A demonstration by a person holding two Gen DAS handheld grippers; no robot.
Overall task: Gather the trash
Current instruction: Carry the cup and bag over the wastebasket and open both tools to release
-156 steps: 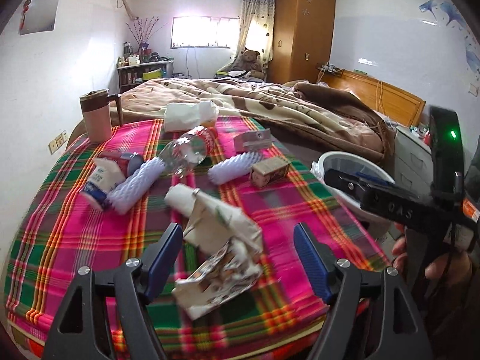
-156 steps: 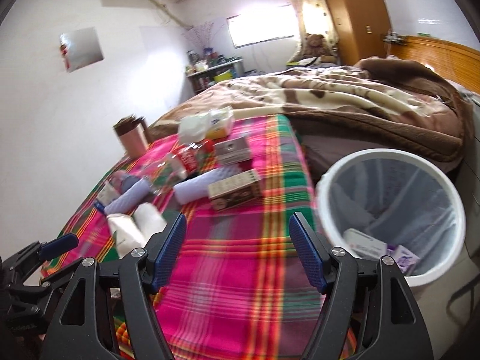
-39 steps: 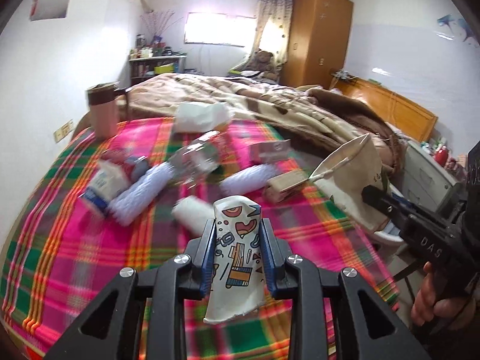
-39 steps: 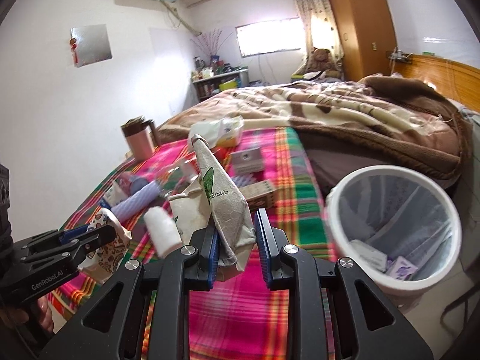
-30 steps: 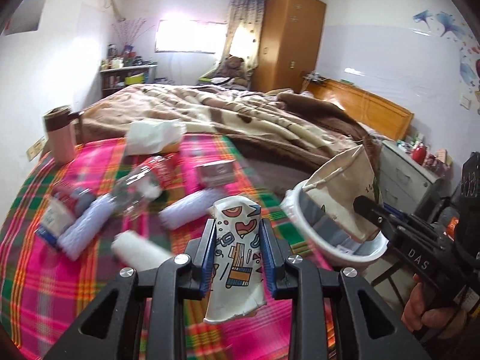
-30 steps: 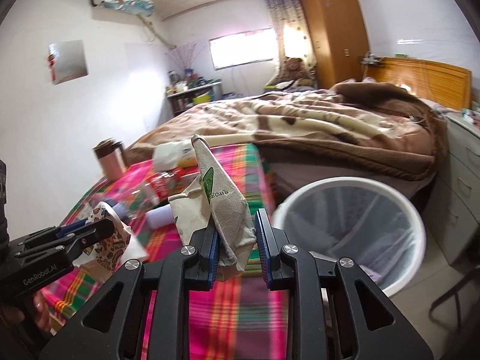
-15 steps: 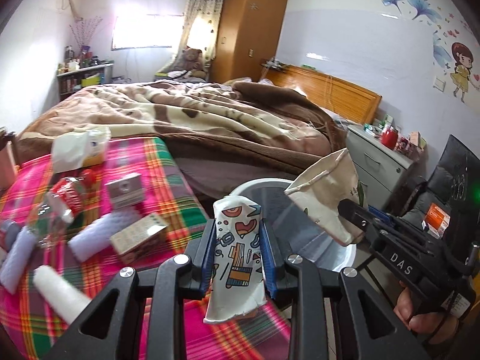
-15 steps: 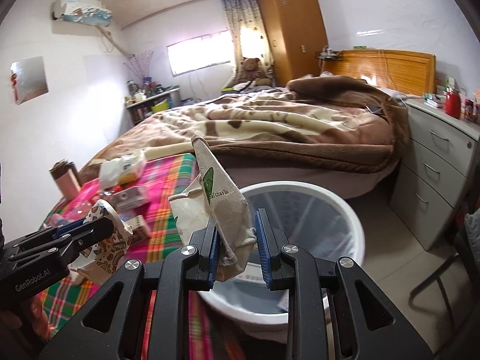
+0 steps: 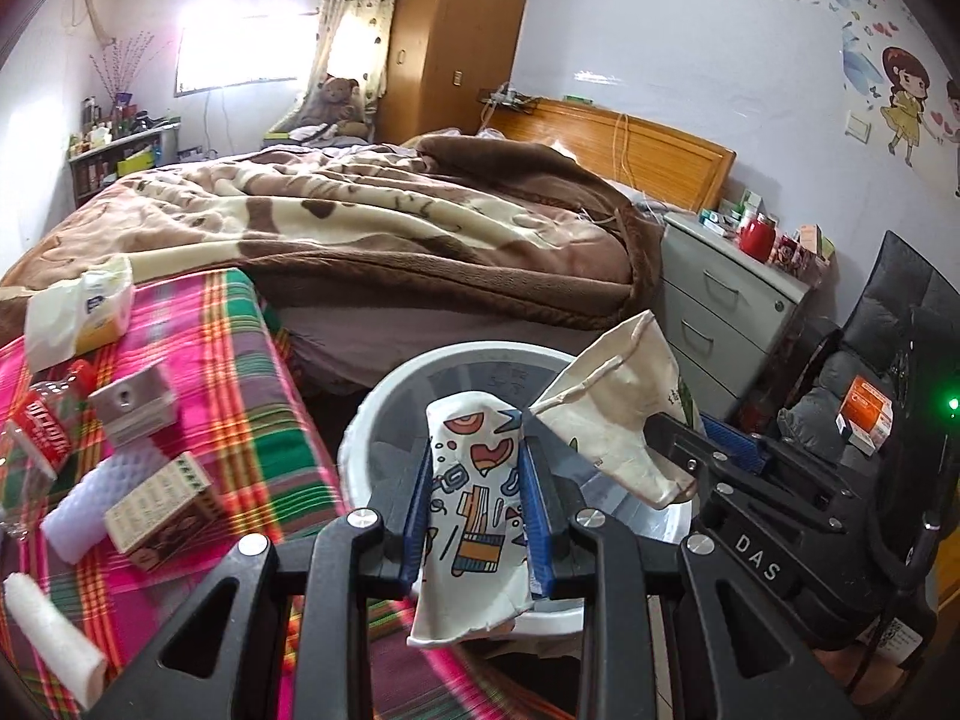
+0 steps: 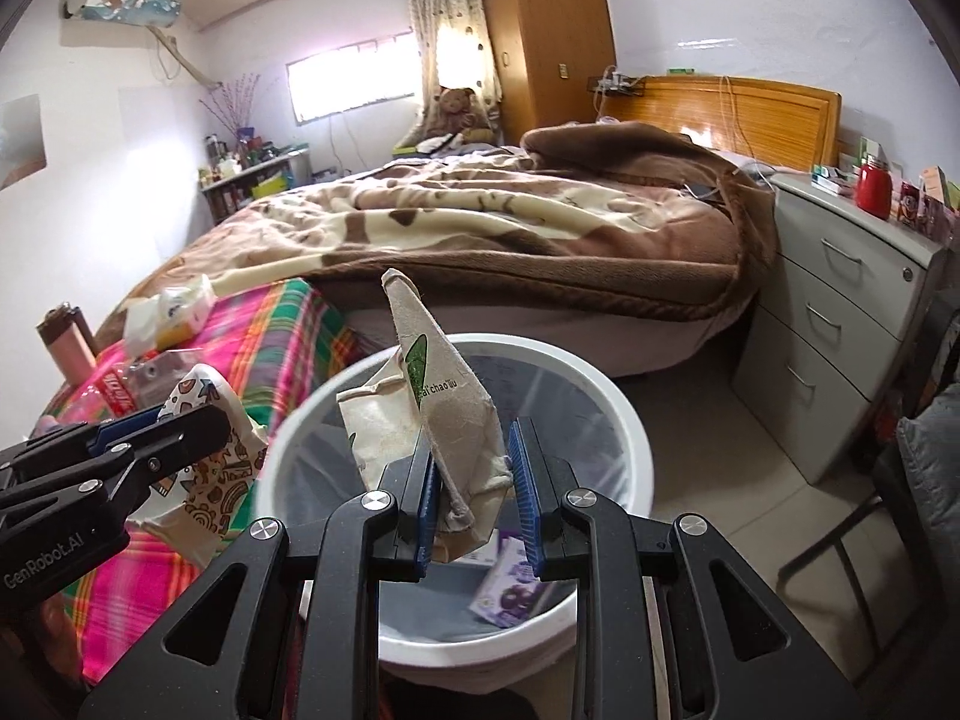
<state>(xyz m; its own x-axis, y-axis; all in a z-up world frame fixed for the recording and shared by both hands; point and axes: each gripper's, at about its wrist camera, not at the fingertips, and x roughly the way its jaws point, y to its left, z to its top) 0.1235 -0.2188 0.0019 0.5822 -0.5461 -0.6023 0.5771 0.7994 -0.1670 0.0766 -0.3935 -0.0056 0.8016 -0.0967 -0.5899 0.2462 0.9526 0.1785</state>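
Note:
My left gripper [image 9: 475,516] is shut on a crushed paper cup with colourful drawings [image 9: 471,510], held over the near rim of the white trash bin [image 9: 372,420]. My right gripper [image 10: 474,501] is shut on a crumpled beige paper bag with a green leaf print [image 10: 435,408], above the mouth of the same bin [image 10: 624,414]. In the left wrist view the beige bag [image 9: 618,420] hangs just right of the cup. In the right wrist view the patterned cup [image 10: 216,468] sits at the bin's left rim. A purple packet [image 10: 510,585] lies inside the bin.
A plaid pink-and-green cloth [image 9: 240,420] carries a small box [image 9: 159,510], a white foam roll [image 9: 90,498], a crushed bottle [image 9: 42,432], a tissue pack [image 9: 84,312] and a paper roll [image 9: 51,630]. Bed with brown blanket [image 9: 372,228] behind; grey drawers [image 10: 840,324] right.
Both grippers swung right from over the plaid cloth to above the bin, each keeping its trash. Five seconds ago both stood open over the cloth with nothing held.

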